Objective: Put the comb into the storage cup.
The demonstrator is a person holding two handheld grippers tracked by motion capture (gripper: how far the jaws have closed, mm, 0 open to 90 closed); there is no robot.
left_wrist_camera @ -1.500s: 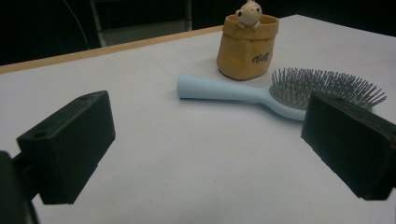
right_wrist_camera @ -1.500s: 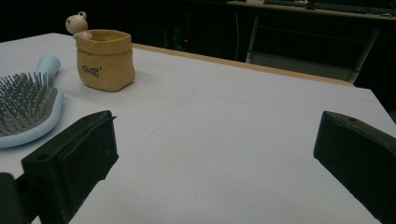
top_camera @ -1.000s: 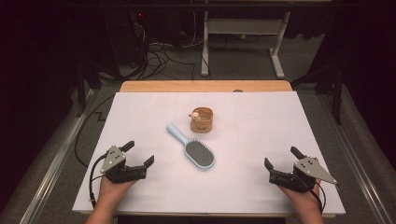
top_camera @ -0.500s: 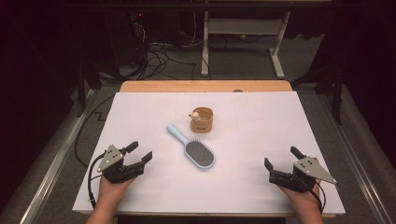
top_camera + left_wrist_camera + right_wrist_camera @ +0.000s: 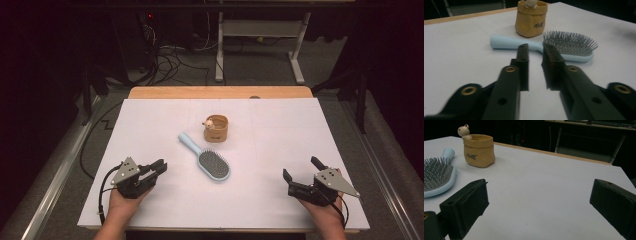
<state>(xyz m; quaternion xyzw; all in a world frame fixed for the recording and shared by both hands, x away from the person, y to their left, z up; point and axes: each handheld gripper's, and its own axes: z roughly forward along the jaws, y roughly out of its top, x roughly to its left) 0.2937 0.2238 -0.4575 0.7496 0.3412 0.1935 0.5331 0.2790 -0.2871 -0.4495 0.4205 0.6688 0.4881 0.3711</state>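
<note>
A light blue hairbrush (image 5: 206,159) lies bristles up at the middle of the white table (image 5: 150,120). Behind it stands a small tan pot (image 5: 216,129) with a little bear figure on its rim. My left gripper (image 5: 162,167) rests at the front left and points at the brush. Its jaws have just been closing and stand a narrow gap apart with nothing between them. In the left gripper view, that gripper (image 5: 535,47) faces the hairbrush (image 5: 564,47) and pot (image 5: 531,18). My right gripper (image 5: 301,167) rests at the front right, wide open and holding nothing. In the right gripper view, that gripper (image 5: 540,192) has the hairbrush (image 5: 436,177) and pot (image 5: 479,150) at far left.
A wooden strip (image 5: 220,92) runs along the table's far edge. Beyond it, on the dark floor, are cables (image 5: 165,60) and a white metal stand (image 5: 260,35). Bare white surface lies between each gripper and the brush.
The left gripper's jaws have drawn together from wide open to a narrow gap. The right gripper, the brush and the pot have not moved.
</note>
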